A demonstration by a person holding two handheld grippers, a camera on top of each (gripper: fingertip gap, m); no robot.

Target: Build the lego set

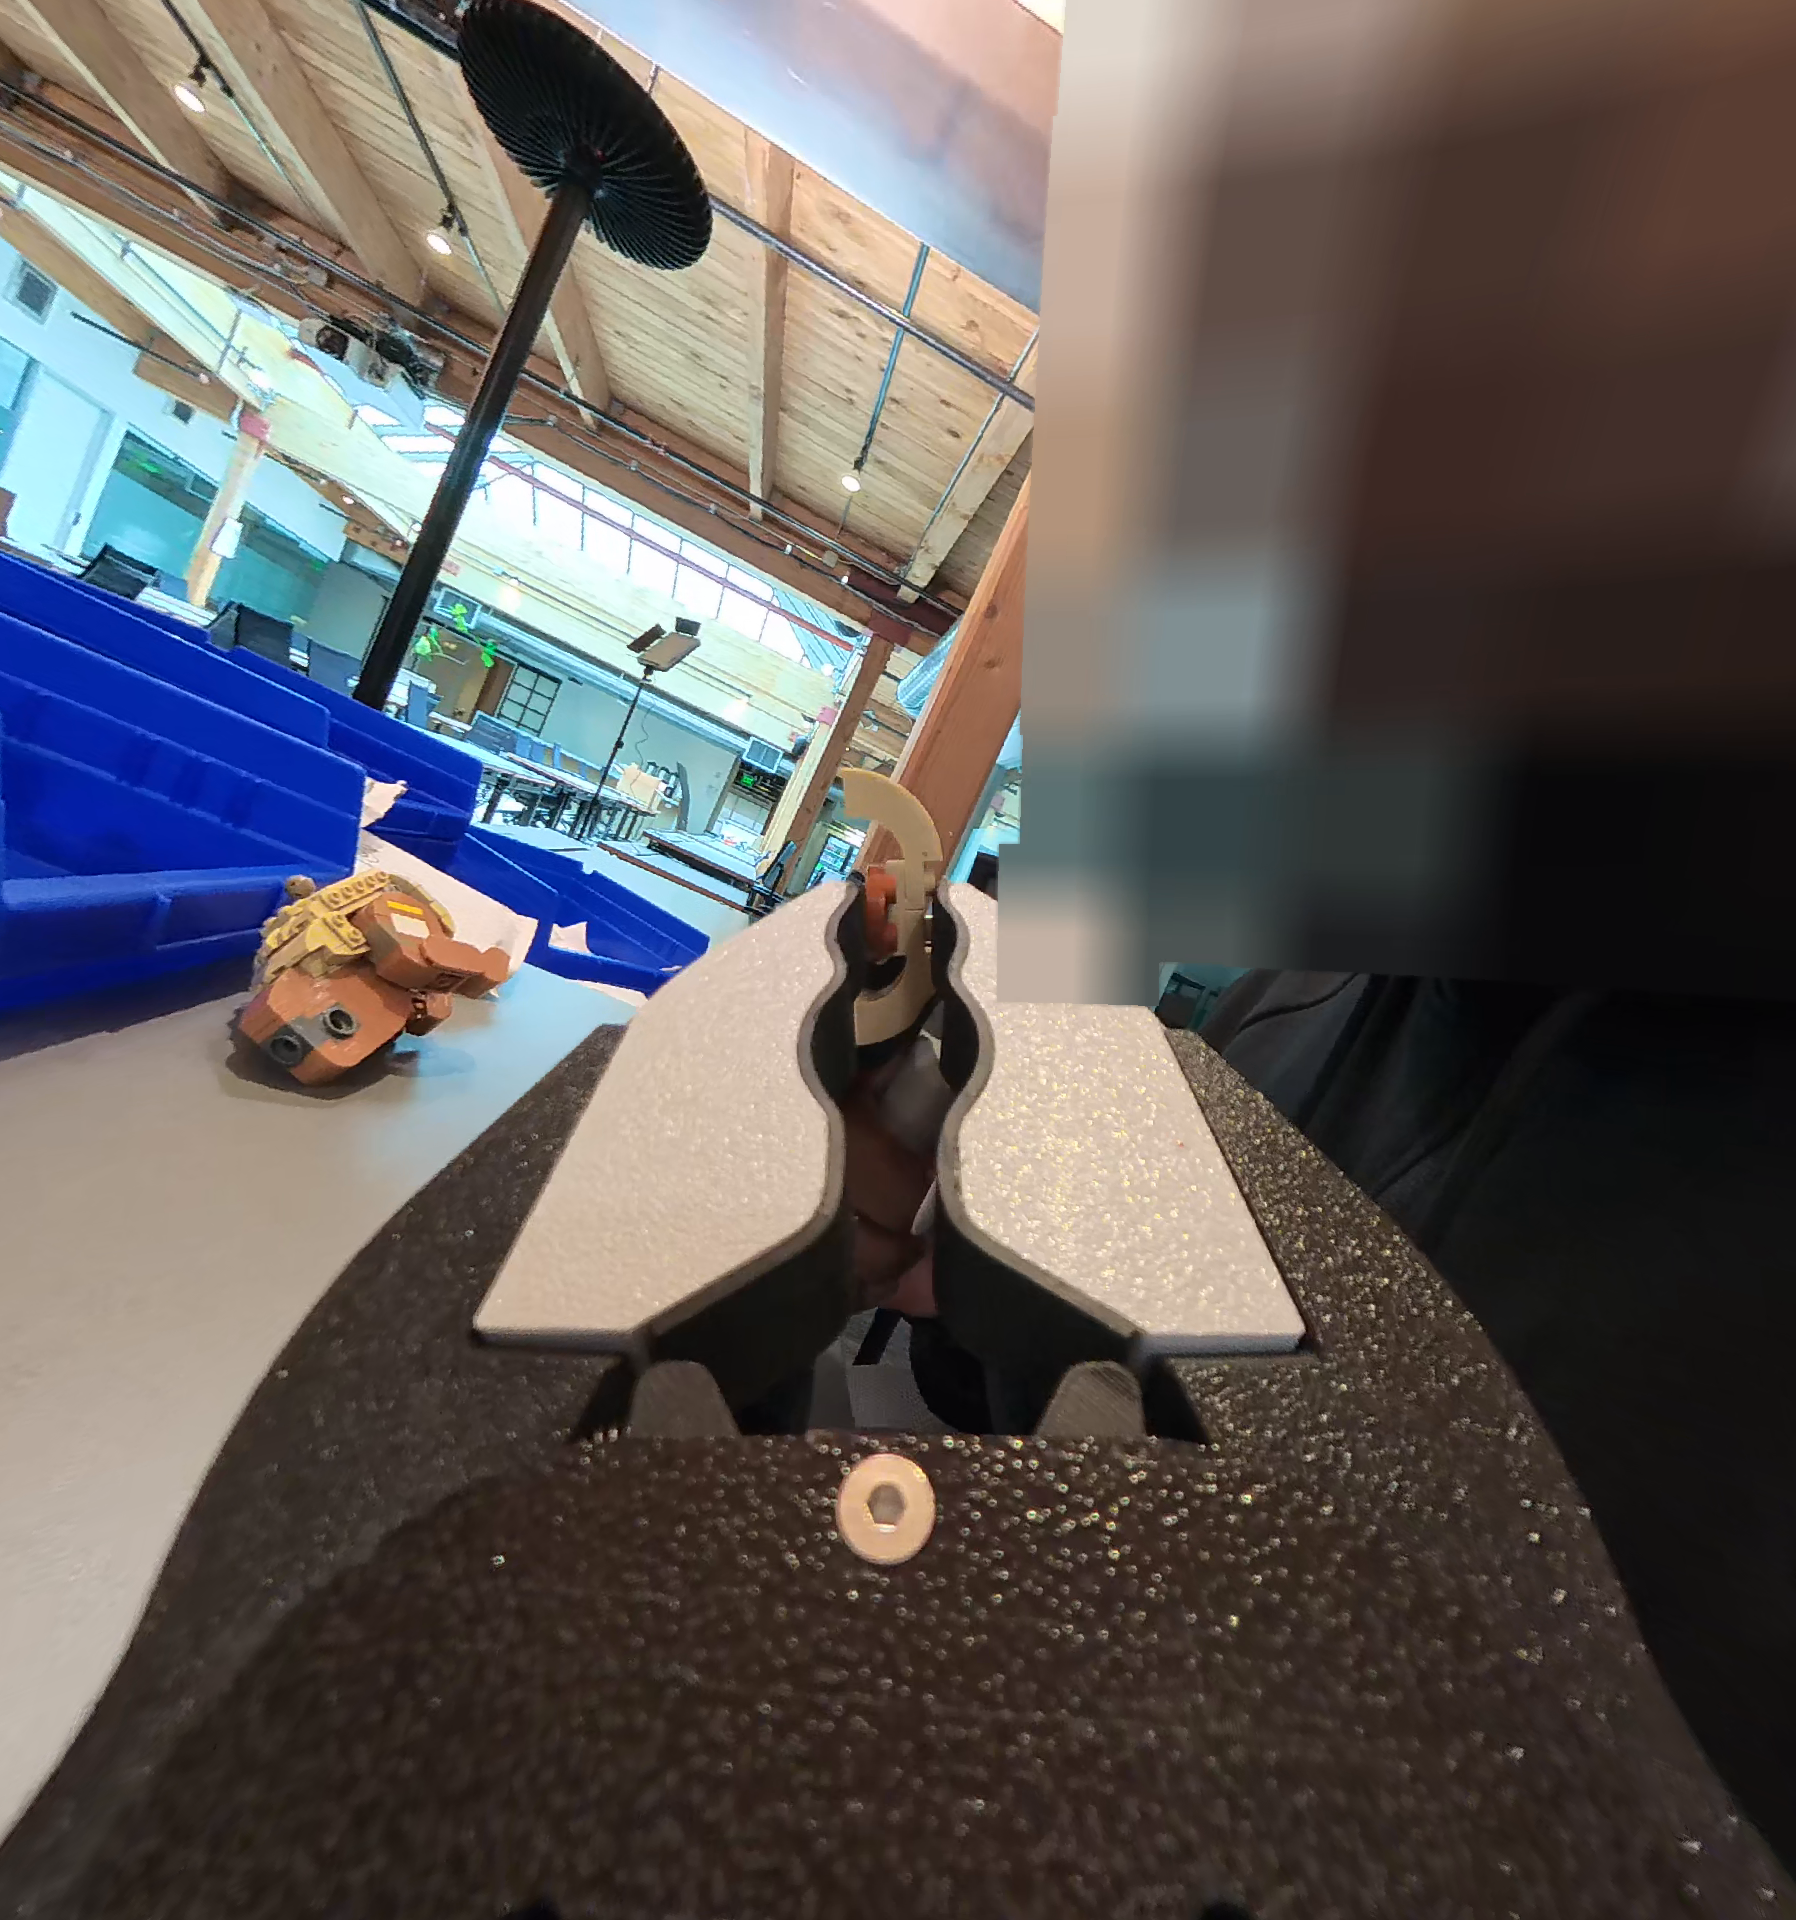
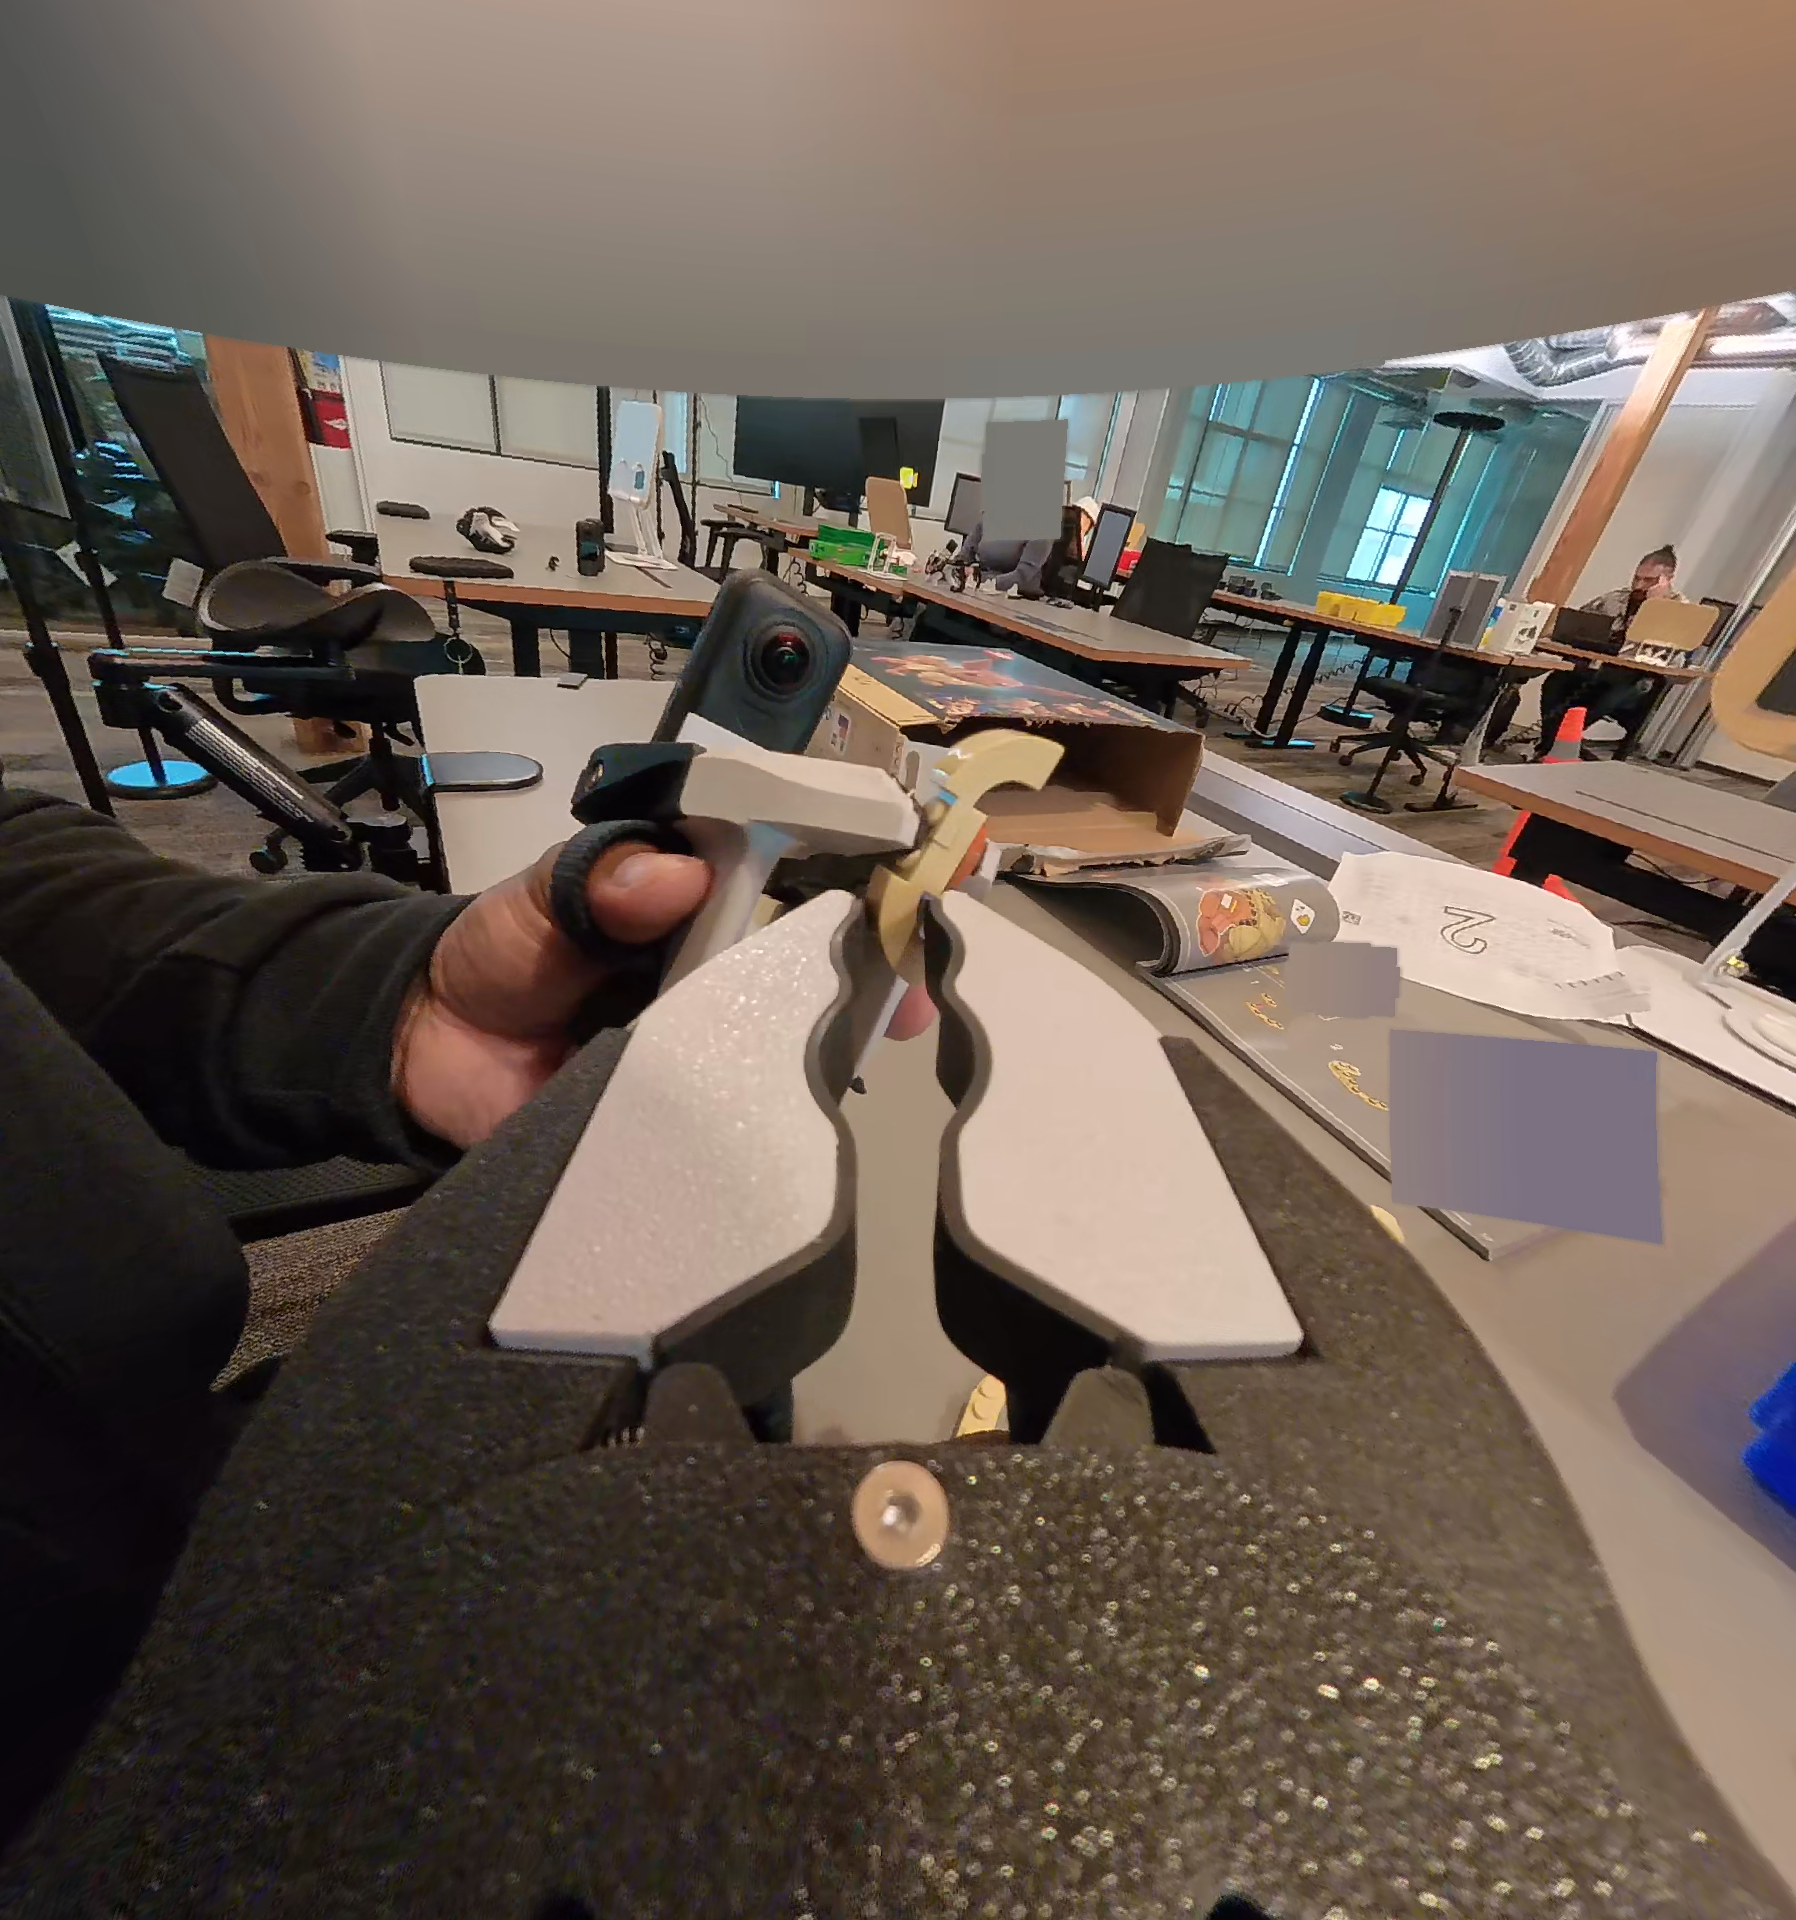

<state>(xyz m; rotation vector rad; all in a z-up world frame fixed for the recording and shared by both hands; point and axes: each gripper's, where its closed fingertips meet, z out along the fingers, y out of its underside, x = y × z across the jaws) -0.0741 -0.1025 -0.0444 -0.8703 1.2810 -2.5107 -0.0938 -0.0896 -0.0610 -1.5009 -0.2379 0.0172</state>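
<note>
Your left claw (image 1: 894, 935) and right claw (image 2: 899, 925) both clamp one tan curved brick piece (image 1: 899, 831). Only the left view shows the brown brick model (image 1: 364, 982) on the worktop (image 1: 146, 1247); only the right shows the booklet (image 2: 1226, 920).

bright, even daylight and ceiling lamps (image 1: 438, 242); fisheye bending at edges, slight motion blur.

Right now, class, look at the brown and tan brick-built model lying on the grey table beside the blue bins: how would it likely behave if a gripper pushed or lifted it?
The brick-built model looks stiff yet fragile: it is many small clipped pieces, so a hard push may pop some off. It lies tilted on blocky faces, so it would probably slide or tip rather than roll. Probably light.
</note>
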